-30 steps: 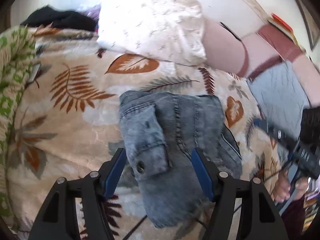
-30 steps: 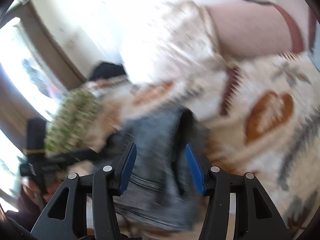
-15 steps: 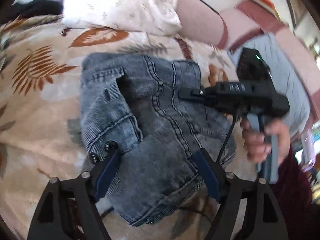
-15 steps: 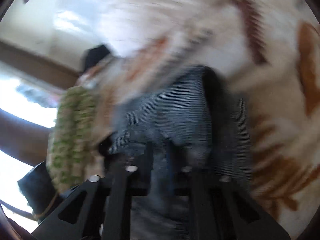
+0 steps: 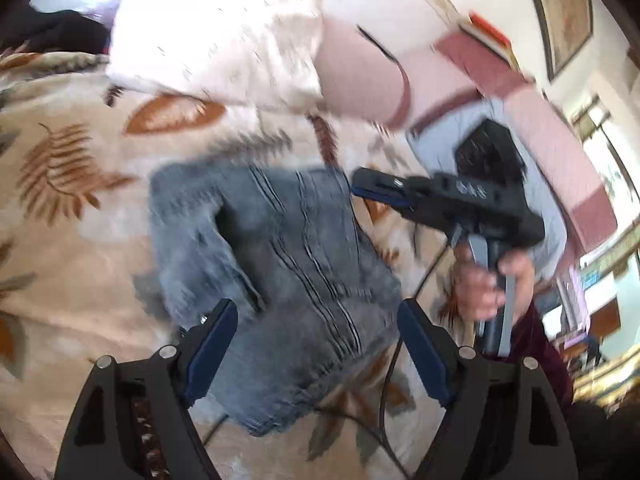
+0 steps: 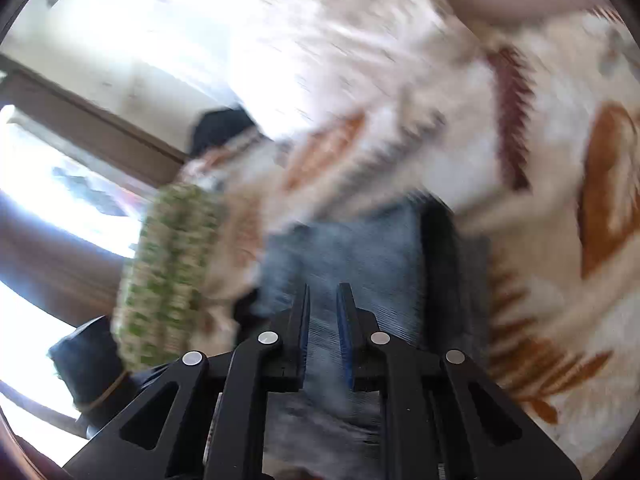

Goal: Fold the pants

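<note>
Grey-blue denim pants (image 5: 288, 248) lie folded into a compact stack on a leaf-patterned blanket (image 5: 80, 200). My left gripper (image 5: 316, 308) hovers over their near edge, jaws wide open with the denim showing below them and nothing pinched. My right gripper (image 5: 360, 184), held by a hand (image 5: 480, 284), reaches to the stack's far right corner. In the blurred right wrist view the right gripper (image 6: 324, 288) points at the pants (image 6: 360, 248). Its jaws are opening and stand a narrow gap apart, with no fabric visibly clamped between them.
A white pillow (image 5: 216, 40) and a pink bolster (image 5: 356, 76) lie beyond the pants. A dark garment (image 5: 48, 28) sits at the far left. A black cable (image 5: 388, 360) trails over the blanket near the pants. A green-patterned cloth (image 6: 172, 264) edges the bed.
The right gripper closed from wide open, swung over the pants, then drew back to their right corner and parted slightly. The left gripper's jaws spread wider and its view shifted.
</note>
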A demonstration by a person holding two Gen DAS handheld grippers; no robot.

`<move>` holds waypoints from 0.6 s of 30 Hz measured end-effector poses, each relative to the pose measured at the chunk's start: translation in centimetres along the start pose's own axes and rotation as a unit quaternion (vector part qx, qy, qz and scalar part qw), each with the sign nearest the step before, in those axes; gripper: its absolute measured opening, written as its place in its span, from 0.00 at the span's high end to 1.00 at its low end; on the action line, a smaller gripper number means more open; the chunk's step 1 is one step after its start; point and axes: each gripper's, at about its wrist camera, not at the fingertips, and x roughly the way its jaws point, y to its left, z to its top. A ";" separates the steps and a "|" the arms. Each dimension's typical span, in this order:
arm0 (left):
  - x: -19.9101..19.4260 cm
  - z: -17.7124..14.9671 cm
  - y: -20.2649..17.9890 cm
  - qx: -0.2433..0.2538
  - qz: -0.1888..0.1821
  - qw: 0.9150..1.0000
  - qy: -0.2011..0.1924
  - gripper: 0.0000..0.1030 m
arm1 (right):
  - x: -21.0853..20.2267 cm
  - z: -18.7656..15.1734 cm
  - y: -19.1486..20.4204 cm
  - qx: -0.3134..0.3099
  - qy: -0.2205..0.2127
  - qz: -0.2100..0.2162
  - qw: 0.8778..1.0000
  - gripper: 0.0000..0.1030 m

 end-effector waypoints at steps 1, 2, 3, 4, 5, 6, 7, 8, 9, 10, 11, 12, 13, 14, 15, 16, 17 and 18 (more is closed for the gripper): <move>-0.1 0.2 0.4 -0.007 0.002 1.000 -0.005 0.19 | 0.1 0.3 0.5 -0.007 -0.006 0.006 1.000 0.81; 0.3 0.2 0.9 -0.015 0.008 1.000 -0.003 0.19 | 0.9 0.7 1.0 -0.012 -0.006 0.018 1.000 0.80; 0.9 0.0 1.3 -0.022 0.019 1.000 0.007 0.19 | 1.7 1.0 1.3 -0.014 -0.001 0.024 1.000 0.80; 1.8 -0.2 1.6 -0.026 0.030 0.999 0.022 0.20 | 2.7 1.3 1.6 -0.017 0.006 0.026 0.999 0.80; 2.6 -0.5 1.8 -0.026 0.038 0.998 0.034 0.20 | 4.3 1.7 1.5 -0.019 0.022 0.027 0.999 0.80; 3.4 -0.9 2.2 -0.029 0.042 0.997 0.049 0.20 | 5.5 1.9 1.3 -0.015 0.035 0.029 0.999 0.80; 4.0 -1.2 2.6 -0.035 0.043 0.996 0.064 0.20 | 7.0 2.0 1.0 -0.006 0.049 0.032 0.998 0.80; 4.6 -1.7 2.9 -0.037 0.042 0.995 0.080 0.20 | 8.5 2.1 0.1 0.008 0.067 0.025 0.997 0.80; 5.1 -1.9 3.0 -0.032 0.043 0.995 0.087 0.20 | 10.2 2.0 -1.1 0.020 0.088 0.000 0.996 0.87; 5.3 -2.2 3.1 -0.024 0.046 0.995 0.087 0.20 | 11.6 1.9 -2.7 0.038 0.102 -0.006 0.994 0.95; 5.6 -2.3 3.2 -0.022 0.045 0.995 0.085 0.20 | 12.0 1.8 -4.3 0.066 0.102 0.017 0.992 1.00; 5.7 -2.4 3.3 -0.024 0.041 0.995 0.084 0.20 | 11.9 1.8 -5.6 0.099 0.101 0.048 0.989 1.00; 5.6 -2.4 3.2 -0.022 0.039 0.995 0.084 0.20 | 11.7 1.7 -6.2 0.112 0.100 0.061 0.987 1.00; 5.6 -2.3 3.2 -0.020 0.038 0.995 0.085 0.20 | 11.2 1.6 -6.1 0.108 0.094 0.054 0.988 1.00; 5.5 -2.3 3.2 -0.022 0.038 0.995 0.086 0.20 | 10.5 1.5 -5.4 0.087 0.086 0.037 0.992 1.00; 5.4 -2.2 3.3 -0.027 0.037 0.995 0.085 0.20 | 9.9 1.2 -4.7 0.073 0.083 0.031 0.993 0.99; 5.0 -2.0 3.4 -0.035 0.034 0.995 0.085 0.20 | 8.9 0.8 -4.1 0.066 0.084 0.023 0.994 0.92; 4.3 -1.8 3.6 -0.044 0.030 0.995 0.084 0.20 | 7.8 0.4 -3.5 0.061 0.085 0.019 0.994 0.88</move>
